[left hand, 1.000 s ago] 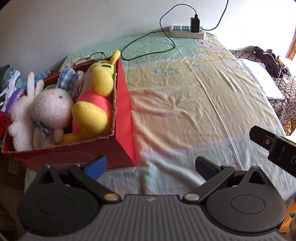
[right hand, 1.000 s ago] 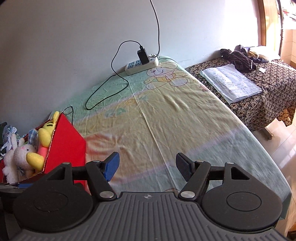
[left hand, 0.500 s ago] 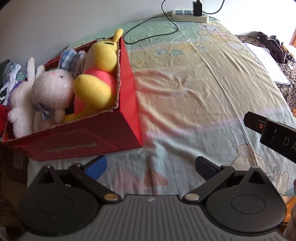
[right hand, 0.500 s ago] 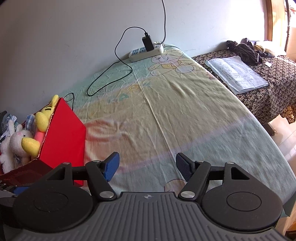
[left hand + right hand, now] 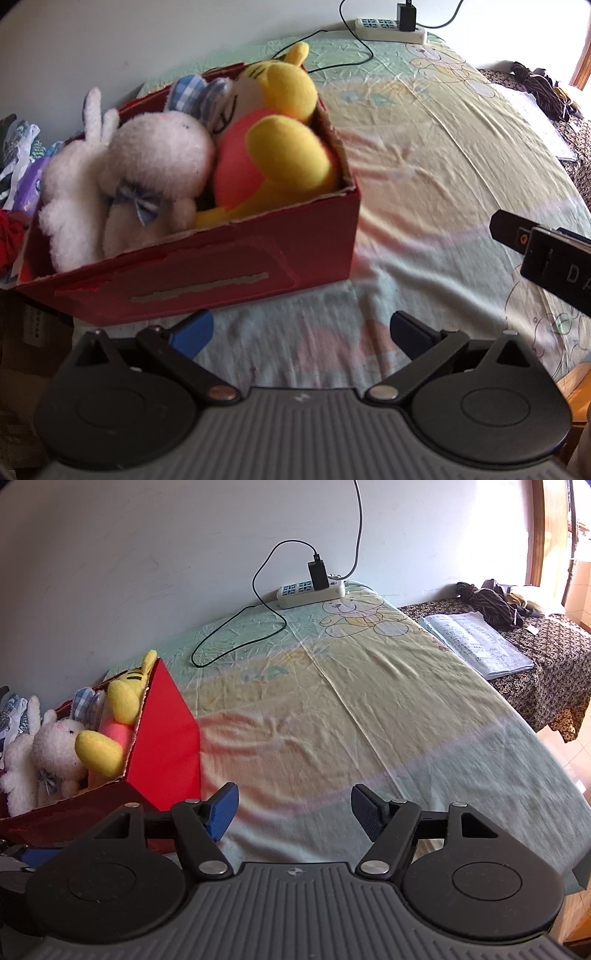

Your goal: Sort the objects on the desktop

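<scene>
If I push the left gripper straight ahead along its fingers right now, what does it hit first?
Probably the bedsheet. The open left gripper aims just right of the red box and its near corner could catch the left finger. Depth is hard to judge.

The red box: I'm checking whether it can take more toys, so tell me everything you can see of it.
The red box is an open-topped rectangular carton, seemingly cardboard, with raw, ragged rims and a torn patch where a label was peeled from its near side. It sits on the bedsheet at the bed's left edge. A white plush rabbit and a yellow plush in a pink top fill it, poking above the rim. Neither hand-held gripper touches it.
</scene>
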Tool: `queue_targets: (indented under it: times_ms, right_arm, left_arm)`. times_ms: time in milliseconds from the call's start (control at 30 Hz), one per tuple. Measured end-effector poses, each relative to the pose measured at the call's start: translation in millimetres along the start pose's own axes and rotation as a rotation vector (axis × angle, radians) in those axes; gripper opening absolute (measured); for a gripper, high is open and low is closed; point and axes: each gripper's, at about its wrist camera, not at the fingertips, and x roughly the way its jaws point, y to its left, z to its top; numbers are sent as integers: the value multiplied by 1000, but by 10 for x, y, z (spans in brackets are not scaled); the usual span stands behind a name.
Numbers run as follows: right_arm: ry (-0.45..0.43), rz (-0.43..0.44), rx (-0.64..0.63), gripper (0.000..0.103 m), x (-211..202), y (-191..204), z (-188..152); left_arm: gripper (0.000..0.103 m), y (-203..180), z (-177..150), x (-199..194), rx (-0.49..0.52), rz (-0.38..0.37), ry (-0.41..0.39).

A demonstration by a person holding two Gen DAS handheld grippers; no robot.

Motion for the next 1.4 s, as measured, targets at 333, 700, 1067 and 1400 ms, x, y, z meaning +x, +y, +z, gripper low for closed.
queue_targets:
  times_ms: [333, 700, 1067, 1400]
  right_arm:
    - [7, -46, -42, 71, -31, 415, -91]
    - [-21, -22, -91, 71, -130, 908, -53]
    - [-43, 19, -143, 71, -266, 1413, -70]
    - [-19, 100, -205, 71, -284, 1895, -192]
  left_arm:
    - [102, 344, -32, 48, 27, -52, 0]
    - [102, 744, 9, -88, 30, -66, -49]
    - [102, 1205, 29, -282, 17, -46, -100]
    - [102, 1722, -160, -238, -45, -29, -53]
